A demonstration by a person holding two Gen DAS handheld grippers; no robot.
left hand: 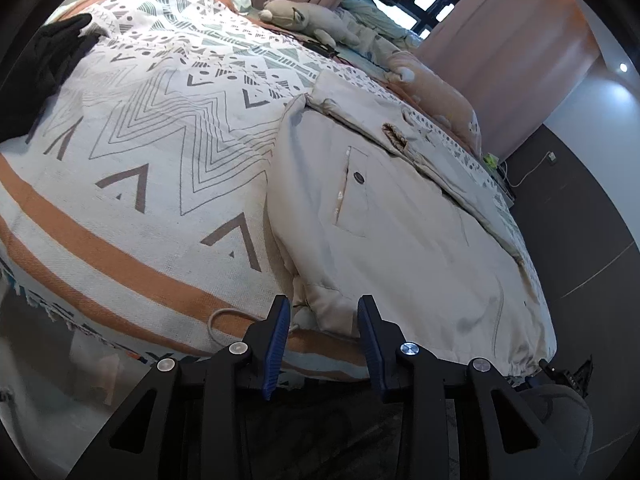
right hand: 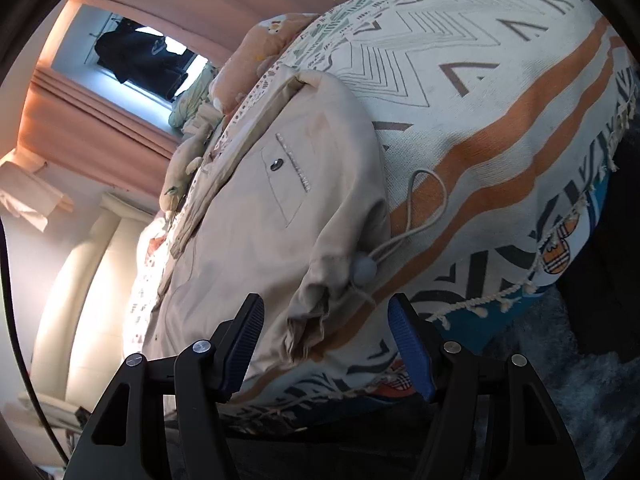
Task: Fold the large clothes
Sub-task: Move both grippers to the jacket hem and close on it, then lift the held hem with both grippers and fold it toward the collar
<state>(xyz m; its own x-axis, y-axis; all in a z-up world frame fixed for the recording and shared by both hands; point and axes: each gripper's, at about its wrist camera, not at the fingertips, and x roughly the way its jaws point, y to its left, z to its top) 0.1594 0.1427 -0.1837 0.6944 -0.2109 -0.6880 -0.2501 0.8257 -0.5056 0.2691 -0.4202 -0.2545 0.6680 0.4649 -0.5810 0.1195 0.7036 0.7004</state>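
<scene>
A large beige jacket point(left hand: 400, 220) lies spread flat on the patterned white and orange bed cover point(left hand: 160, 160), near the bed's front edge. A pocket with a dark snap button point(left hand: 359, 177) faces up. In the left wrist view, one hem corner of the jacket sits between the blue pads of my left gripper point(left hand: 323, 312), which stand apart from the cloth. In the right wrist view, the jacket point(right hand: 248, 220) shows its other hem corner, with a drawcord toggle point(right hand: 364, 268) and cord loop. That bunched corner lies between the wide-apart pads of my right gripper point(right hand: 326, 312), untouched.
A black garment point(left hand: 52, 56) lies at the bed's far left. A grey plush toy point(left hand: 304, 20) and a pink cushion point(left hand: 436, 88) sit at the far side by the pink curtains point(left hand: 500, 40). A dark rug point(right hand: 580, 380) covers the floor below the bed's edge.
</scene>
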